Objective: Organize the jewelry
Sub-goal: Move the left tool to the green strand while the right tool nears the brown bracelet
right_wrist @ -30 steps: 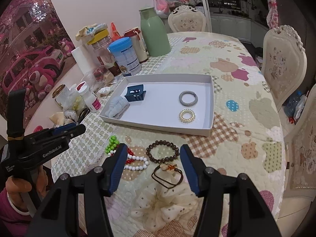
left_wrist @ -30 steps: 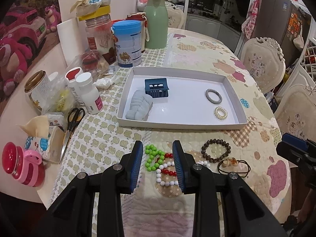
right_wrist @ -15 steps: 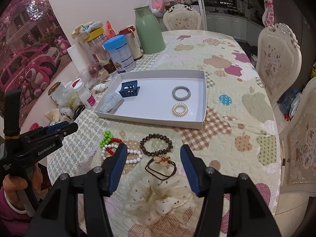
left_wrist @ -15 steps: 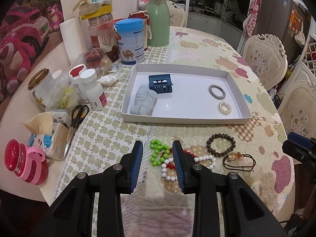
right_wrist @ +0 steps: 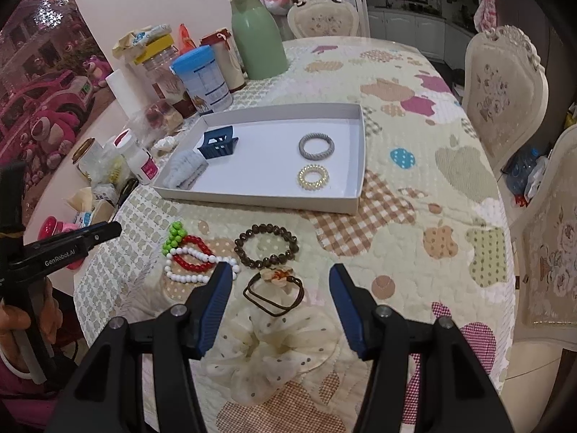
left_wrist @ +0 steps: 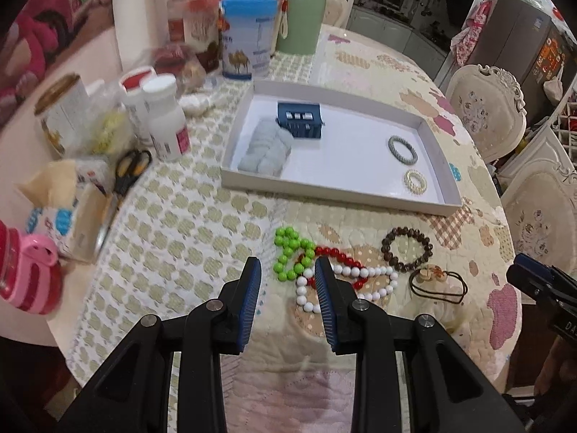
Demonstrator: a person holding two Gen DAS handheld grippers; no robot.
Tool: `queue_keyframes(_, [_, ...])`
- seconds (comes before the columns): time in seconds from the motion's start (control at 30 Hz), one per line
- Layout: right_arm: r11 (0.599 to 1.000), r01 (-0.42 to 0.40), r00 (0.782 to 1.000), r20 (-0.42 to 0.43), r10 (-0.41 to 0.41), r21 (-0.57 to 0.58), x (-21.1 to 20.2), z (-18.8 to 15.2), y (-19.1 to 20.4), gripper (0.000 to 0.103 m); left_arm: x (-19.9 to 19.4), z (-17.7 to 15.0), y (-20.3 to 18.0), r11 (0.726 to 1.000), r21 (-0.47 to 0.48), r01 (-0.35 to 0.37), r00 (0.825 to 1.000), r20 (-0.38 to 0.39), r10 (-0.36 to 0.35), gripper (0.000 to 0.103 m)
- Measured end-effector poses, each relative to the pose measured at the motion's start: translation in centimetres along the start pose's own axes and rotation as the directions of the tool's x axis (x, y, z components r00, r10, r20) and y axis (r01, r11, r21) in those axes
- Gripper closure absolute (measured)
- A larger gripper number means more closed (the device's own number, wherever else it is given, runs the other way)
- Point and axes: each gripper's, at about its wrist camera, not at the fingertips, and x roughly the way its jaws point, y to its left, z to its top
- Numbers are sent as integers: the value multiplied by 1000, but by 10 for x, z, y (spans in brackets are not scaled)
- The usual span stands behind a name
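Note:
A white tray (left_wrist: 443, 166) (right_wrist: 355, 202) holds a blue hair claw (left_wrist: 299, 121), a grey scrunchie (left_wrist: 265, 148), a grey ring (right_wrist: 316, 146) and a pearl ring (right_wrist: 313, 177). In front of it lie a green bead bracelet (left_wrist: 290, 256), a red one (right_wrist: 193, 252), a white one (left_wrist: 360, 281), a brown bead bracelet (right_wrist: 266, 245), a brown hair tie (right_wrist: 274, 290) and a cream scrunchie (right_wrist: 285, 342). My left gripper (left_wrist: 286, 270) is open above the green and white beads. My right gripper (right_wrist: 279, 274) is open over the hair tie. Neither holds anything.
Bottles, jars, a blue-lidded tin (left_wrist: 247, 36), a green flask (right_wrist: 258, 36), scissors (left_wrist: 126, 173) and a tissue pack crowd the table's left side. Chairs (right_wrist: 505, 90) stand to the right. A hand (right_wrist: 14, 321) grips the left tool.
Both grippers have sunk toward the table and the jewelry looks nearer. The left view has slid left, so the beads sit more to the right of its jaws. Openings are unchanged.

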Motion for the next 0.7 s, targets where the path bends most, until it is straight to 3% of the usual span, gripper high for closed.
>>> queue_keyframes(0.17, [1000, -7, 1000, -19, 7, -7, 12, 3, -2, 44, 25, -5, 7, 996, -39, 79, 992, -98, -83, 72])
queue_keyframes(0.27, [1000, -1, 999, -35, 0, -26, 25, 6, -2, 44, 39, -8, 14, 994, -70, 87, 986, -133, -95, 72])
queue_keyframes(0.7, [995, -26, 994, -107, 15, -99, 78, 23, -1, 44, 76, 20, 25, 984, -150, 91, 979, -166, -116, 72])
